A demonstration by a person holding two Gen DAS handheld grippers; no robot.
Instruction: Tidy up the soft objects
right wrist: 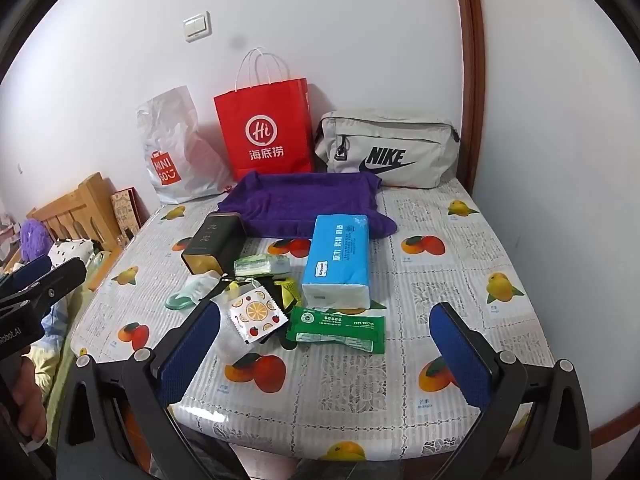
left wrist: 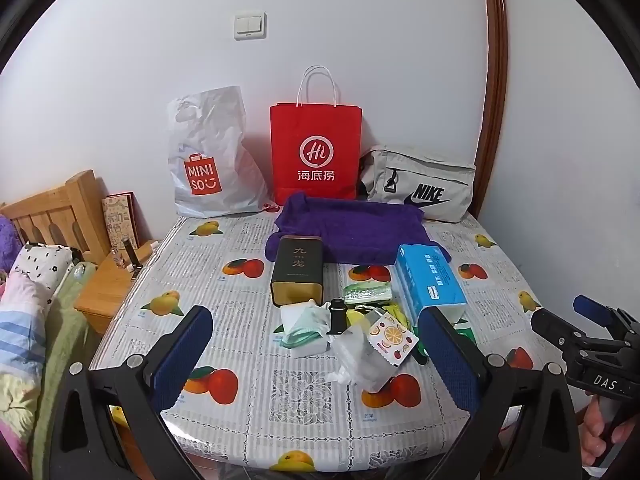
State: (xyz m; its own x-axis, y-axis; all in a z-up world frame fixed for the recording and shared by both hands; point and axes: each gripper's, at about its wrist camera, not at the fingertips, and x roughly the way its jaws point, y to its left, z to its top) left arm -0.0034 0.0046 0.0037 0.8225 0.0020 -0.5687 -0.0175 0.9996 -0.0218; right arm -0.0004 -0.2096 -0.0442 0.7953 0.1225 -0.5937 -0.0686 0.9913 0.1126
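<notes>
Table [left wrist: 240, 412]: one, under a fruit-print cloth; all the goods lie on it, none held.
Bags at 12 o'clock, along the wall: three — white MINISO plastic bag [left wrist: 208, 160], red paper bag [left wrist: 316, 152], grey Nike pouch [left wrist: 420, 184].
Purple towel [right wrist: 304, 204]: one, spread flat just in front of the bags, long axis 9-to-3.
Tissue pack [right wrist: 338, 260]: one, blue, soft; long axis 12-to-6, its far end overlapping the towel edge.
Tea tin [left wrist: 298, 270]: one, dark, rigid; lying just left of the clutter, long axis 12-to-6.
Small clutter: green wipes packet [right wrist: 338, 330], one; fruit-print sachet [right wrist: 256, 314], one; clear plastic bag [left wrist: 360, 356], one; pale green mask [left wrist: 304, 324], apparently one. Further small packets beneath; count unclear.
Left gripper [left wrist: 316, 360]: jaws spread wide, nothing between the pads; clutter dead ahead at 12 o'clock, near.
Right gripper [right wrist: 328, 356]: likewise spread, empty; wipes packet just ahead at 12, tissue pack beyond it.
Key relation (judgement): tissue pack's narrow width lies across the right jaws, and the right is nearer; mask suits the left.
</notes>
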